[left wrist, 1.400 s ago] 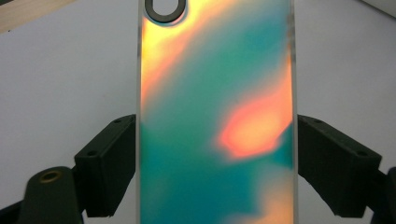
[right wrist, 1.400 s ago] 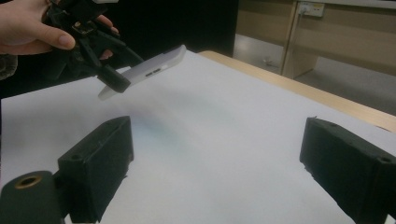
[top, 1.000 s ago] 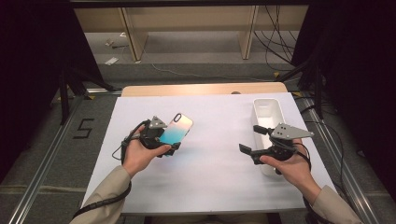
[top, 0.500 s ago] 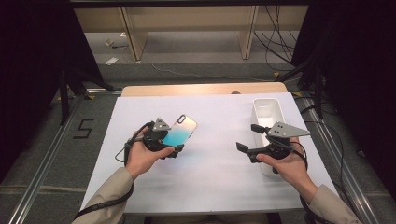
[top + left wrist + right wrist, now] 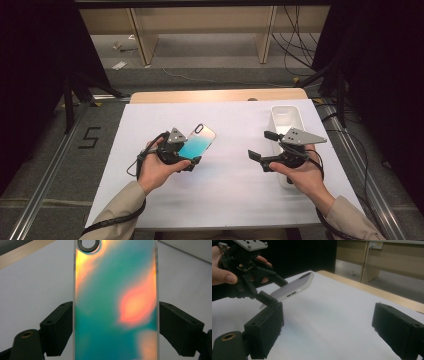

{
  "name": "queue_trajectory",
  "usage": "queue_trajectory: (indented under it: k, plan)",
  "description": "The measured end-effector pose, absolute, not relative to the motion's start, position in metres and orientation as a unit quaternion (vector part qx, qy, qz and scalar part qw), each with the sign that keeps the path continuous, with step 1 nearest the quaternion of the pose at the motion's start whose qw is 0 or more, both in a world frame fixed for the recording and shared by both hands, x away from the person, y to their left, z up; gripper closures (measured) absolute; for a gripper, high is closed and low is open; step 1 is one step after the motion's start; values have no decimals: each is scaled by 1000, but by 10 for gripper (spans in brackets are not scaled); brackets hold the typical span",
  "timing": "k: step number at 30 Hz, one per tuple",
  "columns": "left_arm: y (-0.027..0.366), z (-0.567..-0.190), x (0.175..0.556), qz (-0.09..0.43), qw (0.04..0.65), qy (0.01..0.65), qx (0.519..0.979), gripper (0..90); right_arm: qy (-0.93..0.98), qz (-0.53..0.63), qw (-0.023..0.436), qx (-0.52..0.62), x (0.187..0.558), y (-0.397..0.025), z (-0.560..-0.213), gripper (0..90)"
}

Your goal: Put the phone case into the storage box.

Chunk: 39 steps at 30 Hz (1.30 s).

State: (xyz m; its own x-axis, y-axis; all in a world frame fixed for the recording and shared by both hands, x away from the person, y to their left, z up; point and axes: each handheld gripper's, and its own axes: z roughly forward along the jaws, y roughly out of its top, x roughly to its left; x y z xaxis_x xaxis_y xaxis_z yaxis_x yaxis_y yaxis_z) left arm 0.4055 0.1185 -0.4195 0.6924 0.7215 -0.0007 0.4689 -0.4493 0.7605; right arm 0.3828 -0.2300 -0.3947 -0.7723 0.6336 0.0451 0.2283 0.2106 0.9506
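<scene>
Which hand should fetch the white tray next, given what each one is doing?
Probably the right. The right tongs are open and empty, right beside the white tray. The left tongs are shut on the iridescent phone case, lifted off the table.

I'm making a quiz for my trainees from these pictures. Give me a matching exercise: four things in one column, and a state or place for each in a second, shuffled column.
Things:
1. phone case
2. white tray
3. left gripper
4. right gripper

States or places:
A. jaws wide apart, nothing between them
B. held above the table, tilted
C. resting on the table's right side
D. clamped on the case's edges

Pairs: 1-B, 2-C, 3-D, 4-A
</scene>
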Motion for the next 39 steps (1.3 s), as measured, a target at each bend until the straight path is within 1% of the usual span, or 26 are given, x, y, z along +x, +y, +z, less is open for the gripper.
queue_trajectory:
  k: [39]
  plan:
    - [85,-423,390,158,395,318,847,167,761,557,170,287,402,-202,-396,120]
